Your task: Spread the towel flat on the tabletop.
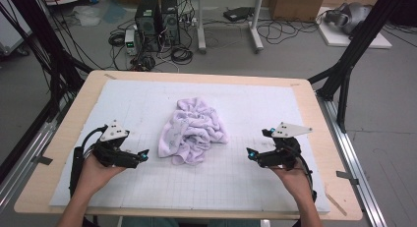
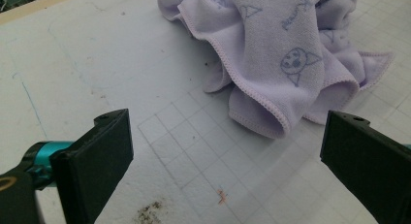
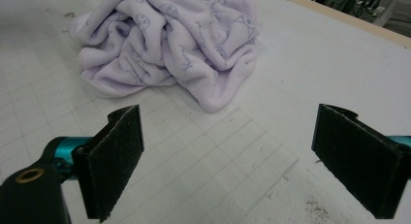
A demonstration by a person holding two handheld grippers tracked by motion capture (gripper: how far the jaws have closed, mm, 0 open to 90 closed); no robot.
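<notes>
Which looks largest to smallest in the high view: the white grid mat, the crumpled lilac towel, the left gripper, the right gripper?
1. White grid mat, covering most of the tabletop.
2. Lilac towel, bunched at the mat's middle.
3. Left gripper and right gripper: they look about alike, so no ranking between them. Both have jaws open, clear of the towel.
</notes>
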